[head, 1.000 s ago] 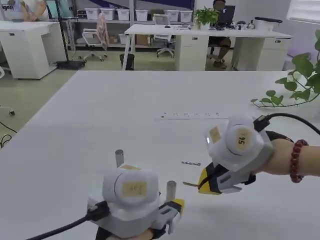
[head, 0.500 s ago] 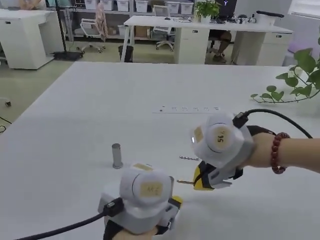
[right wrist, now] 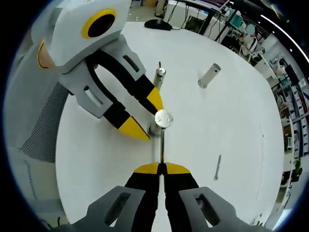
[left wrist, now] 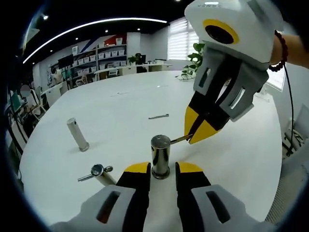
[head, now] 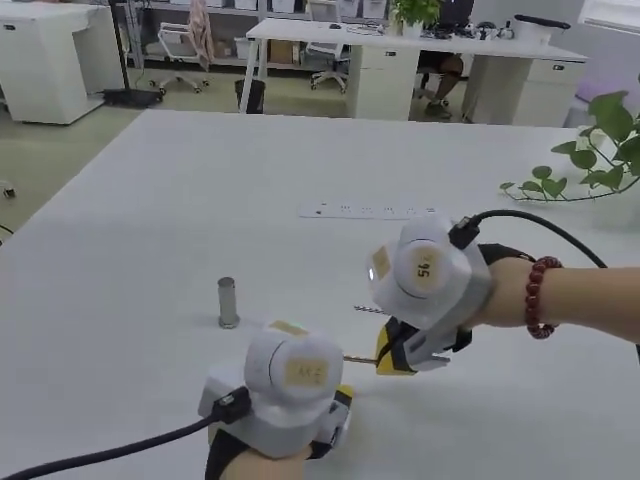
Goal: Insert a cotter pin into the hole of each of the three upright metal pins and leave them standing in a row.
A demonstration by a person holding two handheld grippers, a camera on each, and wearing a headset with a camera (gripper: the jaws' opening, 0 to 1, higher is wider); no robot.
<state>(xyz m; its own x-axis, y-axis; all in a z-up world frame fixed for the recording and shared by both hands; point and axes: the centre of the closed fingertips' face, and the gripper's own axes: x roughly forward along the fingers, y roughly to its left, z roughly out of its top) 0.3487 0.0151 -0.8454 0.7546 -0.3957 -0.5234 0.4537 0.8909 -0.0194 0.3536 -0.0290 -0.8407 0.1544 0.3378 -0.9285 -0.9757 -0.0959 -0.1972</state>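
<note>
My left gripper point(left wrist: 161, 170) is shut on the base of an upright metal pin point(left wrist: 160, 153), which it holds on the white table. My right gripper point(right wrist: 161, 168) is shut on a cotter pin point(right wrist: 161, 144) whose tip touches the top of that metal pin point(right wrist: 160, 121). From the head view, the right gripper point(head: 385, 358) sits just right of the left gripper point(head: 336, 404). A second metal pin point(left wrist: 99, 173) with a cotter pin through it stands beside the left jaw. A bare pin point(head: 228, 302) stands farther left. A loose cotter pin point(head: 370, 310) lies on the table.
A white power strip point(head: 370, 211) is set in the table's far middle. A leafy plant point(head: 590, 150) hangs over the right edge. Cables trail from both grippers. Desks and chairs stand beyond the table's far edge.
The right gripper has carried the cotter pin left until it reaches the pin in the left gripper. The head camera has tilted down, shifting the whole picture.
</note>
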